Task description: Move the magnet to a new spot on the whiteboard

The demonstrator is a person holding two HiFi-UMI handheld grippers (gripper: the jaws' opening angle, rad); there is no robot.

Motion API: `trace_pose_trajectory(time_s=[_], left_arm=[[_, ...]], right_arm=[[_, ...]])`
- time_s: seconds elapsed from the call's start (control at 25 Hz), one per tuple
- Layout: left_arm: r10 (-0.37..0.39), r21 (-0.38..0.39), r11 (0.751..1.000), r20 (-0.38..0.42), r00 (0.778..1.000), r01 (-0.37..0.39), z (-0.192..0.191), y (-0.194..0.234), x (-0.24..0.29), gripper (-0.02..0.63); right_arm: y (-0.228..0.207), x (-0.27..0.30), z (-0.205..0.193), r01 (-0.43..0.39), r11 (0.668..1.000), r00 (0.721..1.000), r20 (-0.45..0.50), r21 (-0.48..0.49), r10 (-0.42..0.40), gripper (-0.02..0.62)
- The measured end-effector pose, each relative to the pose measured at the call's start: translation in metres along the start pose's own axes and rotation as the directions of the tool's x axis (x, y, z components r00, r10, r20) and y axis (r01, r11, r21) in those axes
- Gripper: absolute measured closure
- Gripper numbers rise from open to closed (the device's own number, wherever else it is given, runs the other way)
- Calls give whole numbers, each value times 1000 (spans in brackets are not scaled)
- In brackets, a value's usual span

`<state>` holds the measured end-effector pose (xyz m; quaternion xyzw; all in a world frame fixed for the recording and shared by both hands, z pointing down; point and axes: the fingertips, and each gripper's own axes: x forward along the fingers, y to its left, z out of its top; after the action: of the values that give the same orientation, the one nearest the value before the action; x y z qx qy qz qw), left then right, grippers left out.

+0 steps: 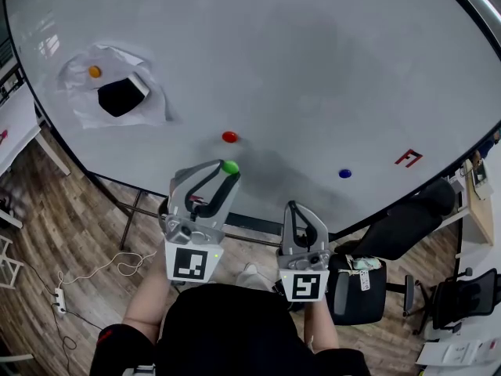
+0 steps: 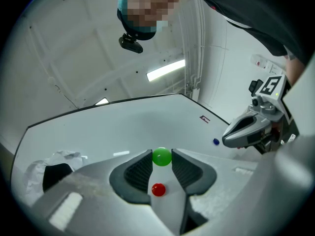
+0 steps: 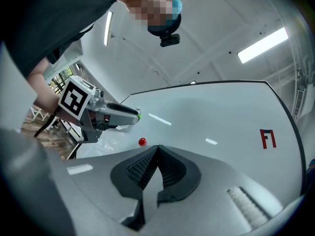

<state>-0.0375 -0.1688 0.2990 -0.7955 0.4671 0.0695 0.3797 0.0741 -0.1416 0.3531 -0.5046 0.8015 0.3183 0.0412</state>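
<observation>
grasps a small round green magnet (image 2: 162,157) between the pads of the left gripper (image 1: 226,170), jaws partly apart, just beside a round red magnet (image 1: 229,137) on the large white whiteboard (image 1: 313,69). holds the right gripper (image 3: 156,149) clenched, empty. wooden plank floor (image 1: 70,233) below.

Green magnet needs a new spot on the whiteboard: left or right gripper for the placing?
Left. The left gripper pinches the round green magnet at its jaw tips, close to the whiteboard, just below the round red magnet. The right gripper is shut, empty, and sits back near the board's lower edge.
</observation>
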Motion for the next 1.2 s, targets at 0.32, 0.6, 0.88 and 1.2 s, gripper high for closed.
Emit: trace_pose_trajectory(time_s=[0.32, 0.6, 0.88, 1.2], left_arm=[[26, 14, 1000, 32, 999, -26, 18, 13, 19, 476], [53, 3, 999, 44, 998, -53, 31, 29, 41, 476], [49, -6, 999, 31, 998, -49, 32, 32, 60, 476], [35, -12, 999, 18, 999, -35, 29, 28, 80, 476]], right_arm=[[-4, -3, -3, 11, 1000, 1000, -15, 3, -10, 595], [-6, -6, -5, 21, 1000, 1000, -22, 8, -21, 595], [-12, -8, -5, 27, 1000, 999, -26, -1, -27, 595], [-20, -9, -11, 33, 999, 999, -42, -2, -33, 595]])
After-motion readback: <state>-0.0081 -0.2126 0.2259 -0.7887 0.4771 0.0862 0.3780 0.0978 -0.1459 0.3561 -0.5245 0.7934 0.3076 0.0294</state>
